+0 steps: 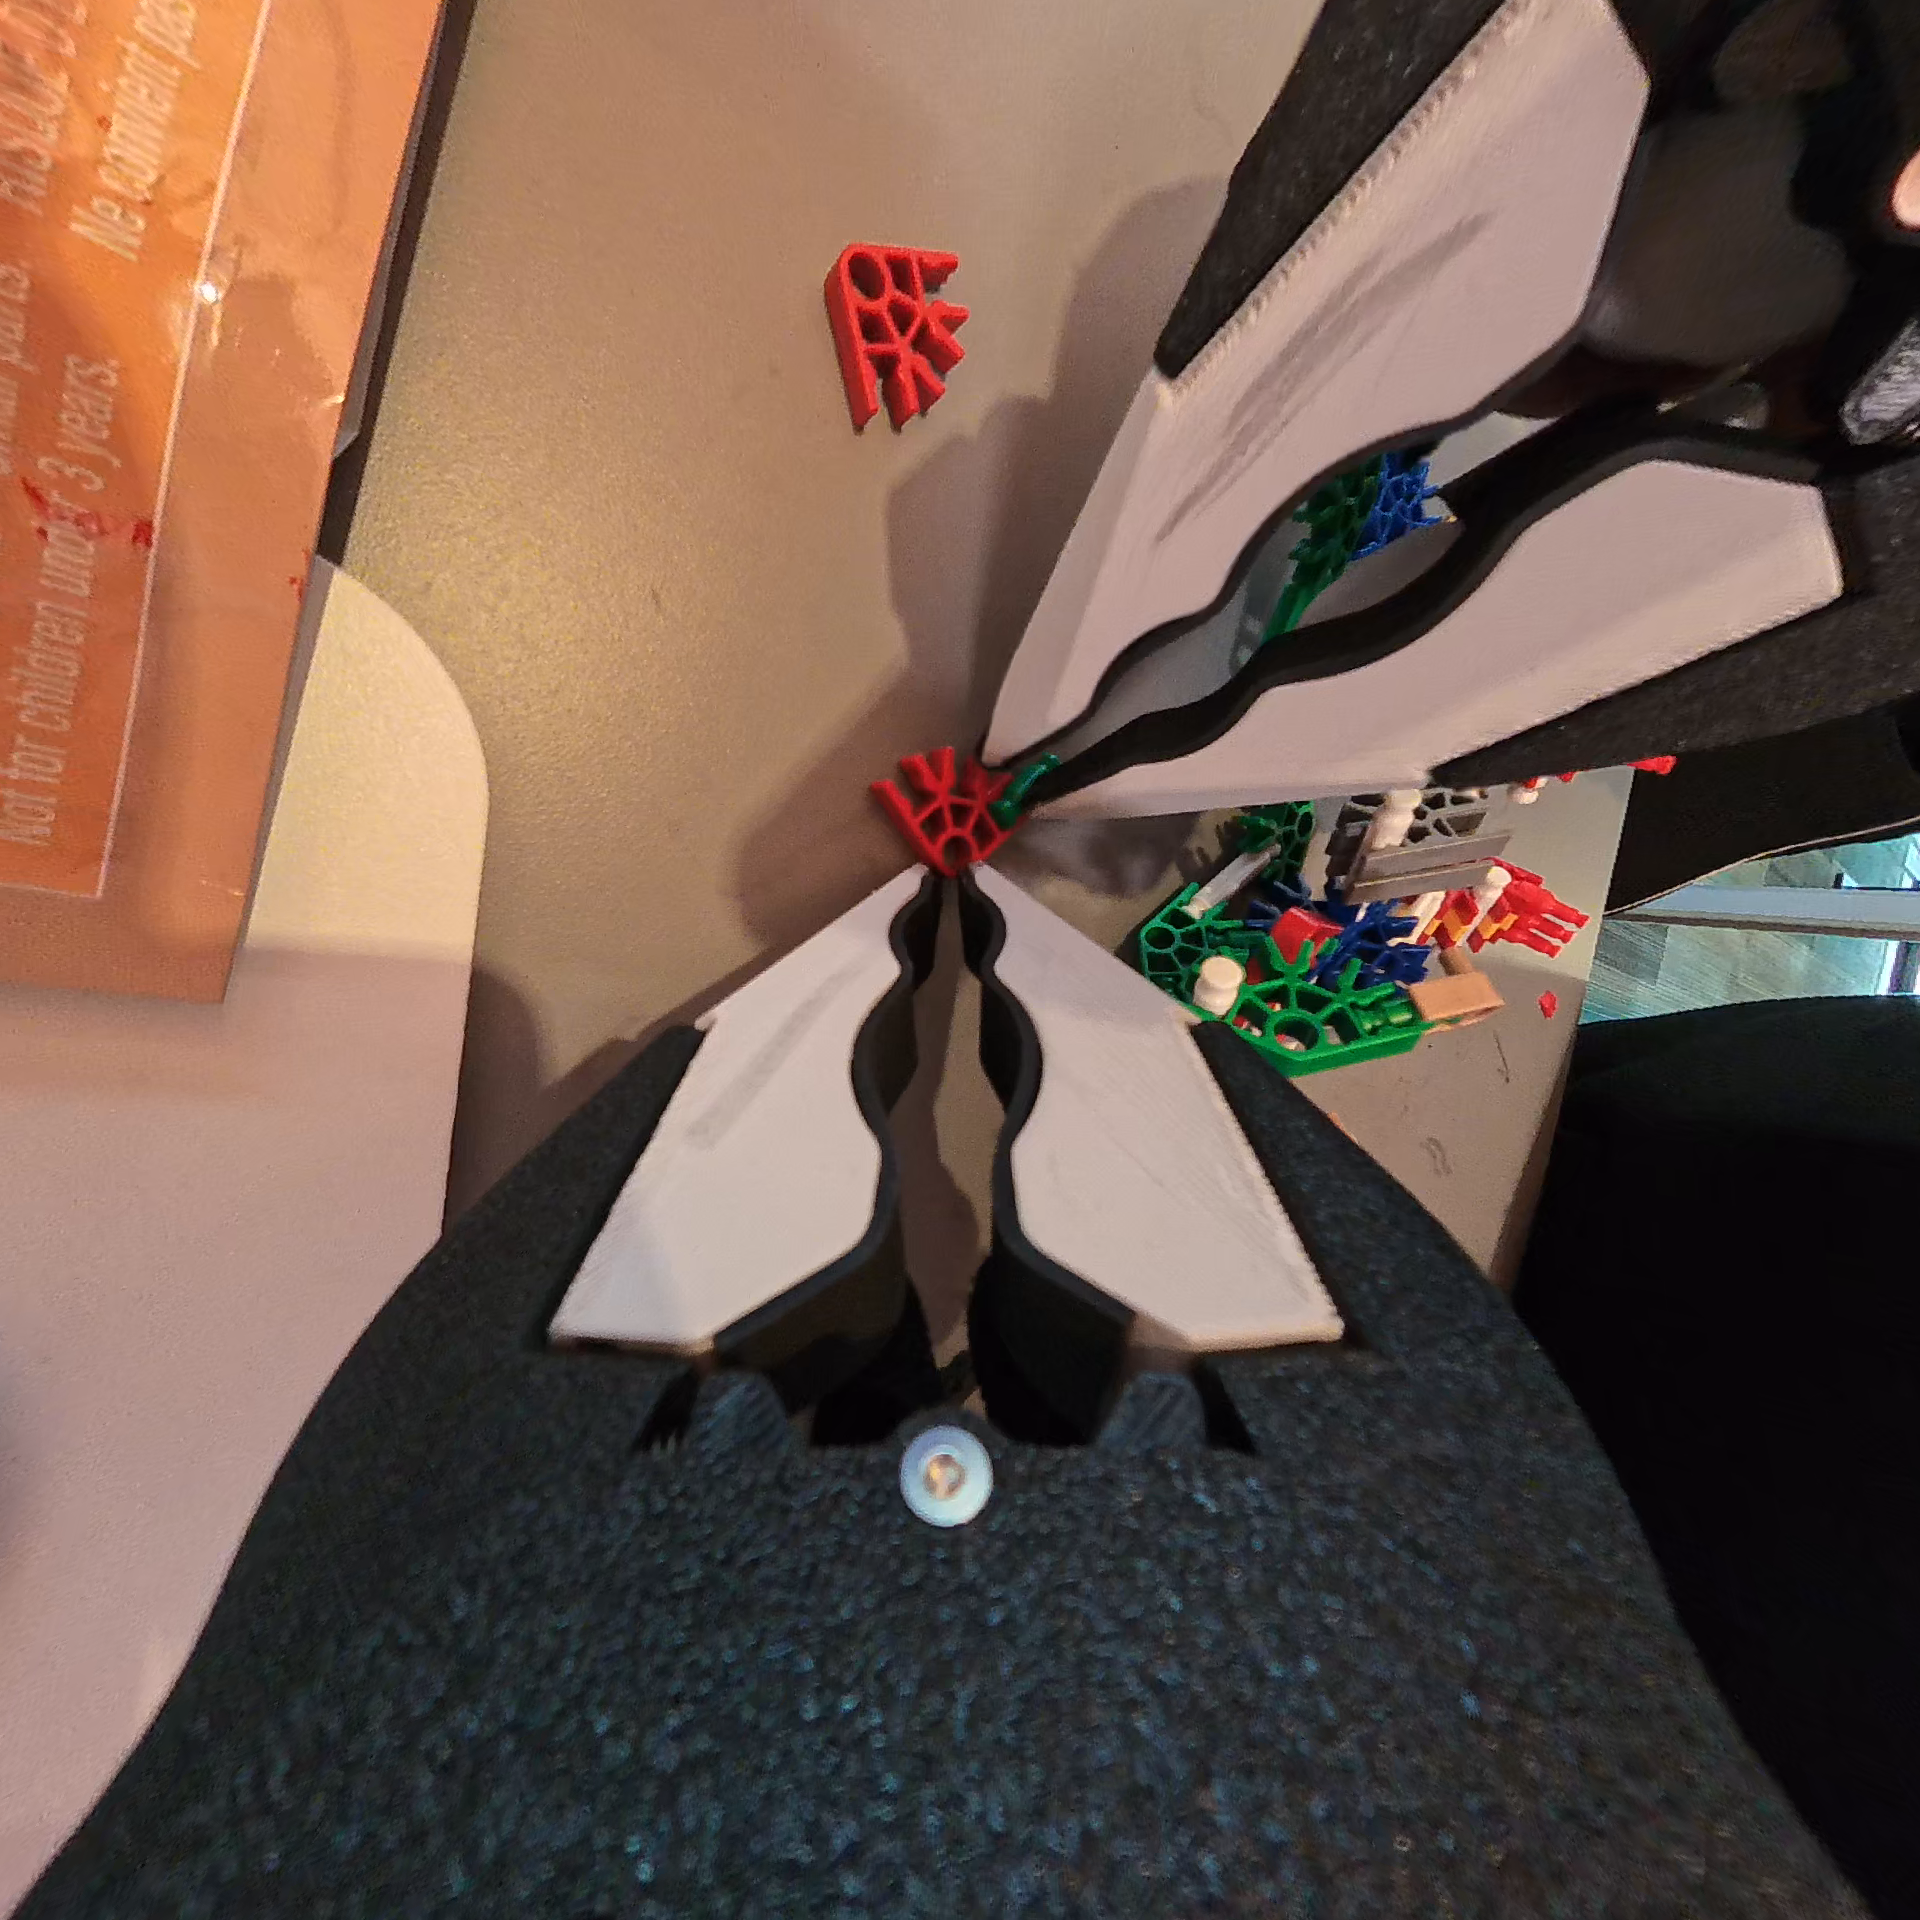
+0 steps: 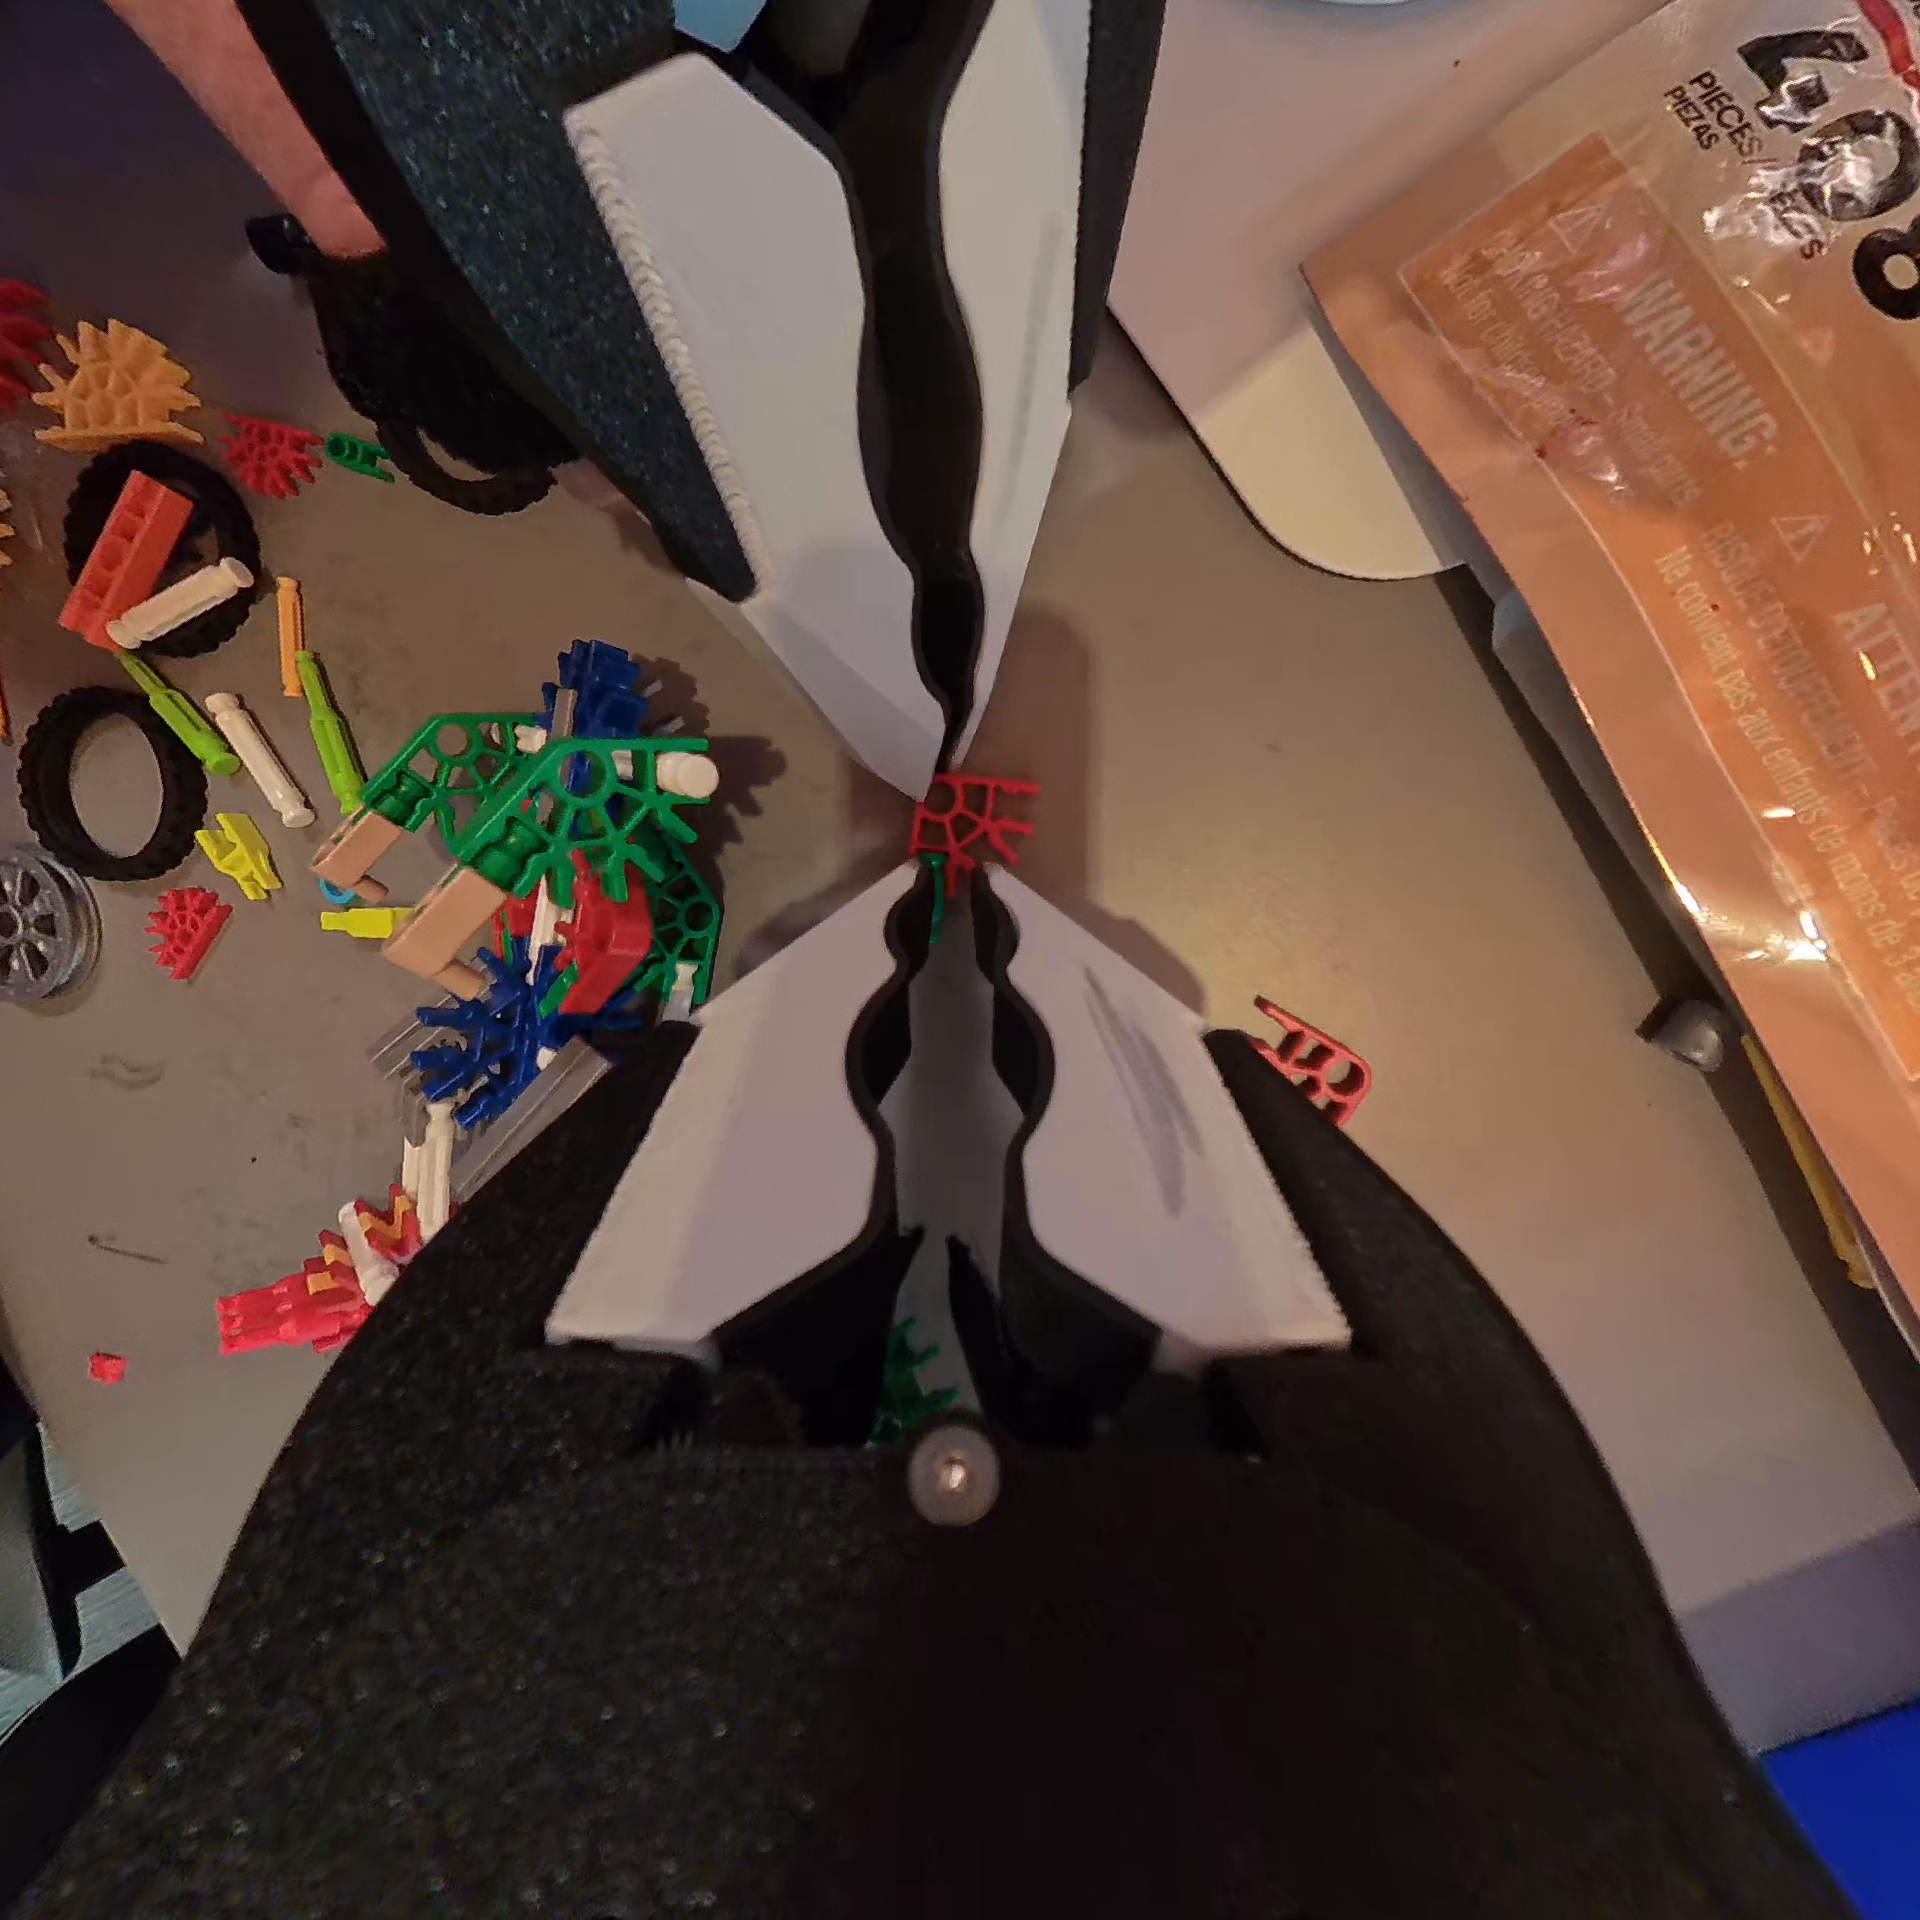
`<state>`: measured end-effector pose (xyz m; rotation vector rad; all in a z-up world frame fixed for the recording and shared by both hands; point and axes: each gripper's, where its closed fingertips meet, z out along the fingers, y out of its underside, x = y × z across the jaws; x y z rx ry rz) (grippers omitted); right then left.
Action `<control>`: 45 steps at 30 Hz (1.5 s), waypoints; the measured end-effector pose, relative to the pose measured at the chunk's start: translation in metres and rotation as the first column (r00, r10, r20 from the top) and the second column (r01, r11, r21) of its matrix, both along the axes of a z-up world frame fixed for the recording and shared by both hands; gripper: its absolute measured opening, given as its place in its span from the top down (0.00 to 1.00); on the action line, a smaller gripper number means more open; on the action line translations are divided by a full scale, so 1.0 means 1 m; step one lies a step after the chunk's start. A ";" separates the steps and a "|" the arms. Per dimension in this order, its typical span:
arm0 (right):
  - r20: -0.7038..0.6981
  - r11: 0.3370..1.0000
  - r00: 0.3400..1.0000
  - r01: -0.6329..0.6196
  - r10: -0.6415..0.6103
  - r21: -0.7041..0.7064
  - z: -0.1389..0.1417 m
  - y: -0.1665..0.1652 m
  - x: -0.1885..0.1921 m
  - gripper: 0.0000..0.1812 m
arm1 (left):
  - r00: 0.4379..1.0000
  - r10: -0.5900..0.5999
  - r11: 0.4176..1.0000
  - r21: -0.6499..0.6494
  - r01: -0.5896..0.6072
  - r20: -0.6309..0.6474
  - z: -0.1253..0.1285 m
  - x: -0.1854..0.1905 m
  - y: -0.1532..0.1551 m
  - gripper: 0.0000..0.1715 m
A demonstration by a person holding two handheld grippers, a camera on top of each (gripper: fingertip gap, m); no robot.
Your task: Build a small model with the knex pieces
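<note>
Two tools meet tip to tip over the mid tabletop (image 1: 644,582). Left tool (image 1: 948,878) is pinched down on the corner of a red connector (image 1: 943,810); right tool (image 2: 948,881) is clamped narrow on a thin green rod (image 2: 940,883) whose end sits at that connector's slot. The rod runs back between the right tool's fingers toward a green and blue connector cluster (image 1: 1361,509); whether it is seated in the slot I can't tell, tips cover the joint.

Handling, as I judge it: the connector is light, stiff moulded plastic, smooth, likely to twist if held only by a corner, so a flat-face pinch is better. The rod is thin, slightly flexible, best held close to its end.

A second red connector (image 1: 899,348) lies loose on the far side. A pile of mixed pieces (image 2: 551,894) sits on the left of the right view, with black tyres (image 2: 104,784), a grey wheel hub (image 2: 36,925) and pegs.

An orange printed bag (image 2: 1683,520) in clear film lies at right, carrying white warning text and a black piece count; brand not visible.
</note>
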<state>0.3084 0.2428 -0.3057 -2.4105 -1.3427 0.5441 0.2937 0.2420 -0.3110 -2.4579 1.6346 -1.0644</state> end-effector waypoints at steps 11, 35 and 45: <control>-0.020 1.000 1.000 -0.012 0.011 -0.022 -0.001 -0.003 -0.002 1.00 | 1.000 -0.001 1.000 0.004 0.001 -0.002 0.000 0.000 0.000 0.99; 0.130 0.994 0.986 -0.096 0.101 -0.045 -0.003 -0.004 -0.003 1.00 | 1.000 -0.010 1.000 0.026 0.010 -0.017 0.000 0.000 0.000 0.99; 0.104 0.985 0.981 -0.153 0.161 -0.080 -0.003 -0.005 -0.003 1.00 | 1.000 -0.010 0.999 0.035 0.011 -0.023 0.000 0.000 0.000 0.99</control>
